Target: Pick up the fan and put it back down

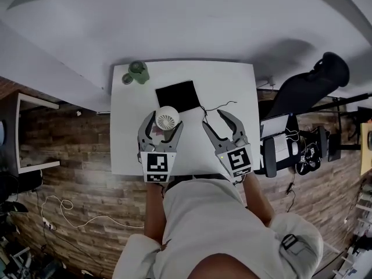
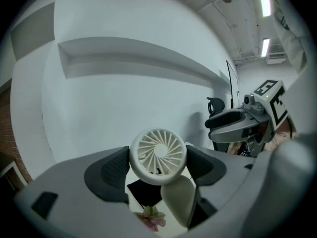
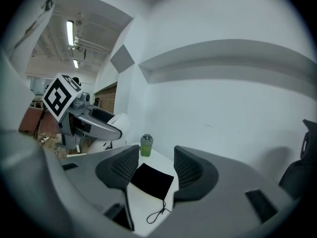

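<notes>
Two handheld grippers held above a white desk (image 1: 123,150), seen from the head view and from each gripper view.

Clamped in the left gripper (image 2: 157,170): the fan (image 2: 158,155), with a ribbed pad pressed against each side of its round head. Held clear of the desk, just in front of the person and near the front edge.

Orientation of the fan: grille turned back toward the left gripper's camera and partly upward, so that the head view also meets it face on. Long axis from the round head down through the stem, slanting down and to the right in the left gripper view.

Appearance of the fan: small and white, with a thick ring housing, curved vanes radiating from a small hub, and a smooth cream, oval stem below.

Right gripper (image 3: 156,168): jaws spread apart, nothing between them, level with the left gripper.

On the desk beyond: black flat pouch (image 1: 177,95), thin black cord (image 1: 218,106), green bottle (image 1: 138,72) at the far left corner. Below the fan, a small pink flower (image 2: 151,217).
</notes>
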